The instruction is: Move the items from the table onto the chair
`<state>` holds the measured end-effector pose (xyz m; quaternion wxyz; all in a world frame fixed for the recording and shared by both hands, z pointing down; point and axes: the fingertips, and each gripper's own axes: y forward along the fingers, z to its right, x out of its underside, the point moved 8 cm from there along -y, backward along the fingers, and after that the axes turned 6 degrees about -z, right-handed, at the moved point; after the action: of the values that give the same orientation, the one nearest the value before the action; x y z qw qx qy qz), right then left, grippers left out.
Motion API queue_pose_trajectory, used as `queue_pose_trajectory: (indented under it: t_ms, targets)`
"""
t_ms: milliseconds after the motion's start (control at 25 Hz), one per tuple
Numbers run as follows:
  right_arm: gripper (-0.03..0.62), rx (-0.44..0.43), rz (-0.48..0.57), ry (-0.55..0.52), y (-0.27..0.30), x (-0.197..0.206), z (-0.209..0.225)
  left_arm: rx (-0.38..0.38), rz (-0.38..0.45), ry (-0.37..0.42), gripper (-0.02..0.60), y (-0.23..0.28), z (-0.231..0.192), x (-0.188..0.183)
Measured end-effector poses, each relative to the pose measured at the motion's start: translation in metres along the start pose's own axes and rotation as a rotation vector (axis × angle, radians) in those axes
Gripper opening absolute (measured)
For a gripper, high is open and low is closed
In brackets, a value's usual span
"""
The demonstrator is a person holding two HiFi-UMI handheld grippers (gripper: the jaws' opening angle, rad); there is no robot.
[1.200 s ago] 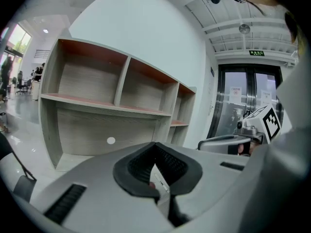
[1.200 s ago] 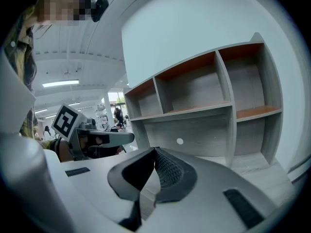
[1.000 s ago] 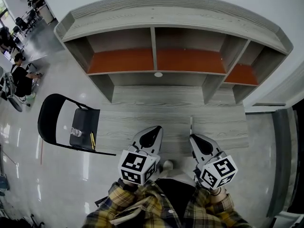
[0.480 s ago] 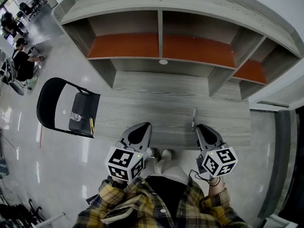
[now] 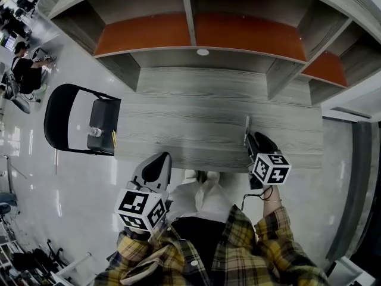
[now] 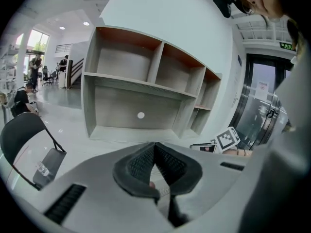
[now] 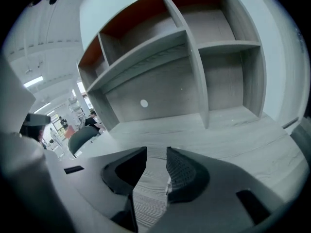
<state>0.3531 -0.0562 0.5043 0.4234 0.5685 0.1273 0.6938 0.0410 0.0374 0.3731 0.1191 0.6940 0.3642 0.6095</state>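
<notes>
A thin grey stick-like item (image 5: 246, 130) lies on the grey wooden table (image 5: 196, 112) near its front right. My right gripper (image 5: 255, 139) is low over the table right beside it; its jaws have just been opening and stand open (image 7: 156, 154). Only table shows in the gap, with a small pale bit at the right finger's inner edge. My left gripper (image 5: 159, 159) hangs at the table's front edge, shut on nothing (image 6: 154, 146). The black folding chair (image 5: 65, 121) stands left of the table, with a clear bottle (image 5: 95, 131) and a yellow pen (image 5: 113, 139) on its seat.
A grey shelf unit with orange back panels (image 5: 196, 34) stands along the table's far side. People sit at desks far left (image 5: 24, 70). A dark doorway (image 5: 357, 177) is at the right. Glossy floor surrounds the chair.
My right gripper has dropped to the table beside the thin item and its jaws have parted. My left gripper has sunk back and leftward, still shut. The view has shifted closer over the table.
</notes>
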Motion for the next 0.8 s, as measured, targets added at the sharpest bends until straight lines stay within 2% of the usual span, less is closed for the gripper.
queue_pose_trajectory:
  t_ms: [160,280,520,680,800]
  targets:
    - [0.115,0.072,-0.108,-0.037,0.034,0.026,0.016,-0.020,-0.007,-0.012,0.005,-0.001,0.002,0.003]
    - [0.115,0.094,-0.171,-0.041,0.053,0.040,0.023,-0.026,-0.007,-0.019,0.003,0.000,0.003,0.003]
    - [0.115,0.121,-0.228,-0.081,0.073,0.051,0.025,-0.026,-0.008,-0.033,0.005,0.003,0.008,0.008]
    - [0.112,0.180,-0.248,-0.155,0.077,0.053,0.024,-0.027,-0.006,-0.036,0.005,0.004,0.011,0.008]
    - [0.095,0.197,-0.259,-0.170,0.076,0.054,0.023,-0.026,-0.005,-0.038,0.003,0.003,0.012,0.010]
